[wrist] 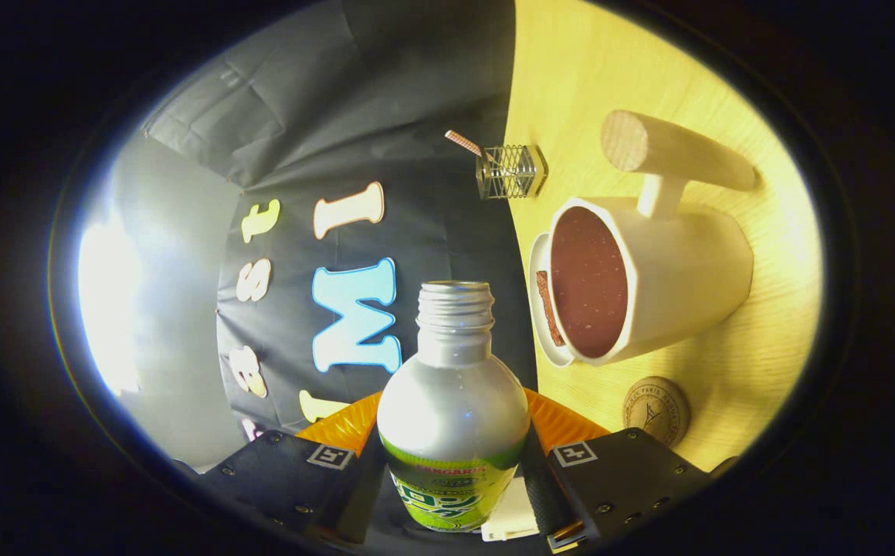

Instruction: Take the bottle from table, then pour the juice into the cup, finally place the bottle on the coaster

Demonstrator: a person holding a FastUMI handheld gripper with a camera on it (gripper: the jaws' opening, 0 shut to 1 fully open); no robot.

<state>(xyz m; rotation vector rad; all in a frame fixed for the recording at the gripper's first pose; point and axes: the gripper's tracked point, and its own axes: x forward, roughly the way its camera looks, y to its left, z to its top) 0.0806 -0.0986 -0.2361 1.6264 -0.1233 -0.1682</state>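
Silver-shouldered bottle (pixel 453 417) is sitting clenched between the gripper (pixel 455 471) fingers, low centre — uncapped and seemingly rolling sideways toward the cup (pixel 648 282) at right, probably for pouring; the coaster (pixel 654 409) is waiting below the cup.

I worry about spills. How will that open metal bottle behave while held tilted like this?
The bottle looks smooth and rounded, so it may slip between the fingers clamping its body. Its cap is off, so it would likely spill if jolted.
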